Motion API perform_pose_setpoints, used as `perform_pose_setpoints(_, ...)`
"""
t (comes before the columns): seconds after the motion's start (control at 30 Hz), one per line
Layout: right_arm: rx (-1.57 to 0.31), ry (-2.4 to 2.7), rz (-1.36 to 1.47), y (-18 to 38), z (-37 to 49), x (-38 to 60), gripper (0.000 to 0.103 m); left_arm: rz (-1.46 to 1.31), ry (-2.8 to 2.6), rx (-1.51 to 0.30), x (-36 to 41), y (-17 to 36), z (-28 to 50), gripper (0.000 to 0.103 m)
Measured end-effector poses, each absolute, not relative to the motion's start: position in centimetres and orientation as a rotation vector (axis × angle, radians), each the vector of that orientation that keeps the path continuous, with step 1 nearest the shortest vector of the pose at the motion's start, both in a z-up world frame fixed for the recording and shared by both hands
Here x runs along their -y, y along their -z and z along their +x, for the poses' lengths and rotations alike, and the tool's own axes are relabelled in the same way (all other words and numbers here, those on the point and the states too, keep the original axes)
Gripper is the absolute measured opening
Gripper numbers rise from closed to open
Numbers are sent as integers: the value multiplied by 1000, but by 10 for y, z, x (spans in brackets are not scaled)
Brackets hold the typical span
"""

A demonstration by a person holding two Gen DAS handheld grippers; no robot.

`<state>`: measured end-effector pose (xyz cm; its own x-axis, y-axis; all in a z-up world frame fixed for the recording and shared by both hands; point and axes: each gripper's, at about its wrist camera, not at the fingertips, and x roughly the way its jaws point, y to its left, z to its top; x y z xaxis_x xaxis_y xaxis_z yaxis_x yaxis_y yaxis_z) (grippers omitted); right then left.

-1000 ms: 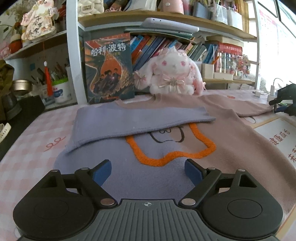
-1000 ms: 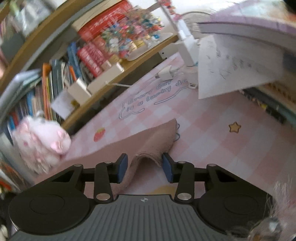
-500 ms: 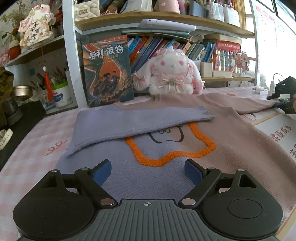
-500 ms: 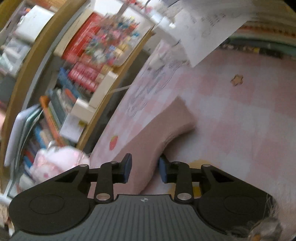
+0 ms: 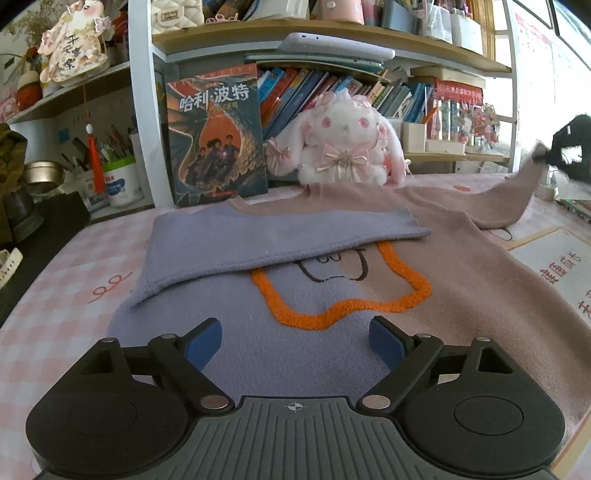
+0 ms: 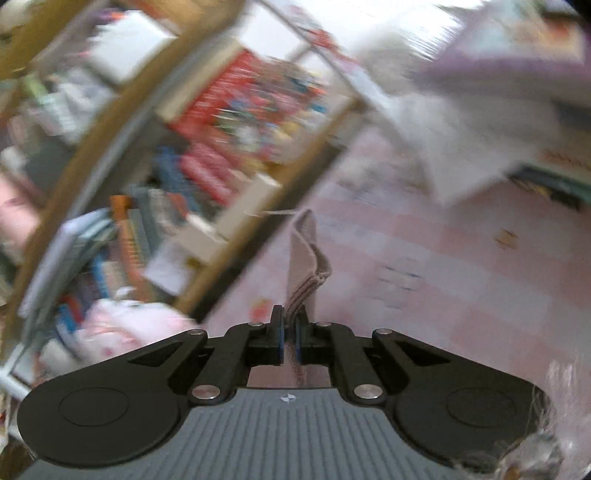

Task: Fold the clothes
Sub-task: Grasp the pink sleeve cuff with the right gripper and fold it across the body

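Observation:
A two-tone sweater (image 5: 461, 266), blue-grey on the left half and dusty pink on the right, lies flat on the pink checked table with an orange outline on its chest. Its blue sleeve (image 5: 280, 240) is folded across the body. My left gripper (image 5: 295, 345) hovers open over the sweater's hem, with nothing between its blue pads. My right gripper (image 6: 290, 332) is shut on the cuff of the pink sleeve (image 6: 304, 258), which sticks up past the pads. In the left wrist view that pink sleeve (image 5: 517, 195) rises off the table toward the right gripper (image 5: 543, 155) at the far right edge.
A white and pink plush rabbit (image 5: 343, 147) and an upright book (image 5: 216, 136) stand behind the sweater against the bookshelf (image 5: 332, 33). A pen cup (image 5: 118, 181) and dark items sit at the left. Papers and chargers (image 6: 476, 147) lie beyond the pink sleeve; the right wrist view is blurred.
My right gripper closed on the pink sleeve's cuff and lifted it off the table. The left gripper stayed where it was, still open.

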<state>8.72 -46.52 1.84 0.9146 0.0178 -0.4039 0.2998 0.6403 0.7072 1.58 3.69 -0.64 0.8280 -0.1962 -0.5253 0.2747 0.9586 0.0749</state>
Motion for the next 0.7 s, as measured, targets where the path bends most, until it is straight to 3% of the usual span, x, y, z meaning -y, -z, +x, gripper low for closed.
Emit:
perform_pose_setpoints(0.37, -322, -165, 731, -121, 111, 339, 5, 170, 250, -526, -33, 7, 13, 90)
perform_pose_setpoints(0.7, -399, -355, 610, -141, 144, 217, 5, 201, 276, -508, -29, 6, 9, 90)
